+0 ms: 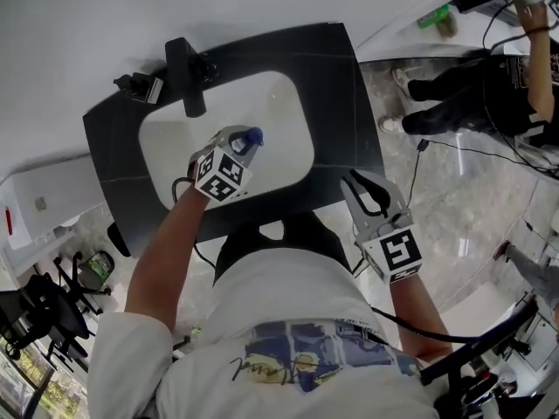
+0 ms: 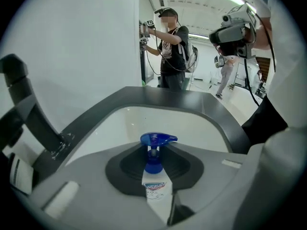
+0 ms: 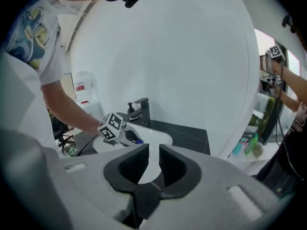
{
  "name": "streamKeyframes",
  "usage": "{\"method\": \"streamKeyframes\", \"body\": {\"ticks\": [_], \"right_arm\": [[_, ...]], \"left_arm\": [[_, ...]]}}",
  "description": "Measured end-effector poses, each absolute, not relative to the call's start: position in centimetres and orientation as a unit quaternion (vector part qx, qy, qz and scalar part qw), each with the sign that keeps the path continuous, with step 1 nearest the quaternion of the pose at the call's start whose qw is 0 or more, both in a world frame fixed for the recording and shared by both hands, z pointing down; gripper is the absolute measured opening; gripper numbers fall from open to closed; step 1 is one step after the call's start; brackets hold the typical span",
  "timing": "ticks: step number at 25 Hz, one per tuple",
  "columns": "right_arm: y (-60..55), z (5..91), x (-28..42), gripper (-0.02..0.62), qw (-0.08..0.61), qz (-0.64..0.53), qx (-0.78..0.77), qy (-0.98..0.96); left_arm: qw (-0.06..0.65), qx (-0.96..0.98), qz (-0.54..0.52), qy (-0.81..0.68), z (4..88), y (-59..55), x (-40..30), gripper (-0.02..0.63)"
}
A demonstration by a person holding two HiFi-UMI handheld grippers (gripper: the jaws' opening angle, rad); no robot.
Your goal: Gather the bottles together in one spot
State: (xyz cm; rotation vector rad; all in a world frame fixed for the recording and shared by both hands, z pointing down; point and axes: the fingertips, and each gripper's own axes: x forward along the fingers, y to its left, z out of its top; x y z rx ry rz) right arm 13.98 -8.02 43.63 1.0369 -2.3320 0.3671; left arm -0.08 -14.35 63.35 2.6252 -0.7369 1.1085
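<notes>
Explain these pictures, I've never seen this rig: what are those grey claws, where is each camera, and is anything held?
No robot arm here: a person holds a two-jaw gripper in each hand. The head view comes from a camera on the person's head, looking steeply down; each gripper view rides on its gripper and looks along the jaws. Below is a black countertop with a white sink basin and a black faucet. The left gripper is closed on a white bottle with a blue pump top, held over the basin. The right gripper hangs near the counter's front edge, jaws slightly apart, nothing between them.
</notes>
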Motion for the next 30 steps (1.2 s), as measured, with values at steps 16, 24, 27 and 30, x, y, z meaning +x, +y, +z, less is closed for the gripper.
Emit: {"method": "streamKeyframes", "body": {"ticks": [16, 24, 27, 30], "right_arm": [[-7.8, 42.7, 7.0, 0.064, 0.271, 0.104, 0.33, -0.898], [-7.8, 42.3, 4.1, 0.066, 0.264, 0.086, 0.321, -0.905], [-7.6, 42.3, 3.5, 0.066, 0.267, 0.086, 0.325, -0.903], [-7.6, 42.3, 3.2, 0.064, 0.27, 0.086, 0.331, -0.9]], "left_arm": [[0.115, 0.845, 0.241, -0.463, 51.1, -15.4, -13.1, 0.075], [0.117, 0.798, 0.181, -0.563, 46.8, -17.6, -22.5, 0.075], [0.114, 0.779, 0.162, -0.594, 45.7, -18.9, -25.7, 0.075], [0.113, 0.763, 0.149, -0.619, 45.3, -20.5, -28.4, 0.075]]}}
